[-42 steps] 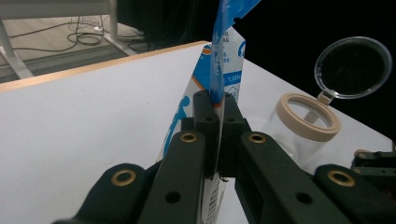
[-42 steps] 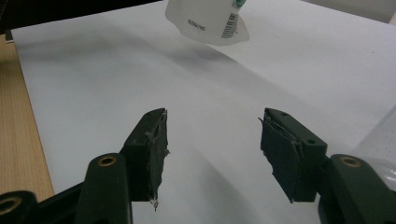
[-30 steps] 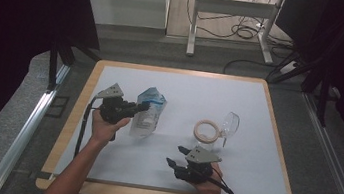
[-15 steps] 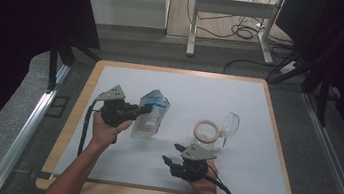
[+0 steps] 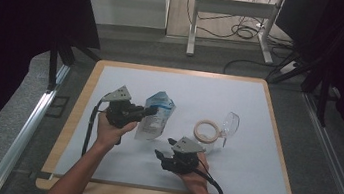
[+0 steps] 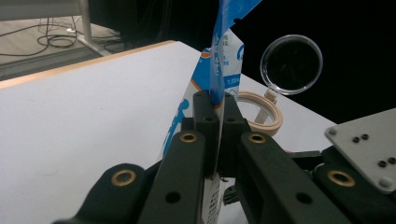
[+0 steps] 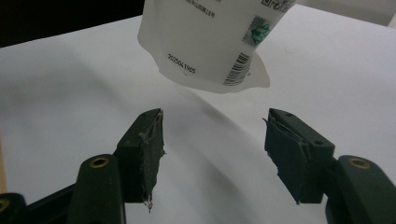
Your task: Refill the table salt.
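From the high view we see the worktop with a pale sheet over it. The left hand-held gripper pinches the edge of a blue and white pouch near the middle. A roll of tape lies to the right of the pouch, touching a clear plastic lid. The right hand-held gripper sits nearer the front edge, just below the pouch.

In the left gripper view we find the left hand-held gripper clamped tight on the pouch, which stands up between its jaws. The roll of tape and the lid lie beyond.

In the right gripper view the right hand-held gripper has its jaws spread wide, holding nothing. The bottom of the pouch hangs just ahead, above the sheet.
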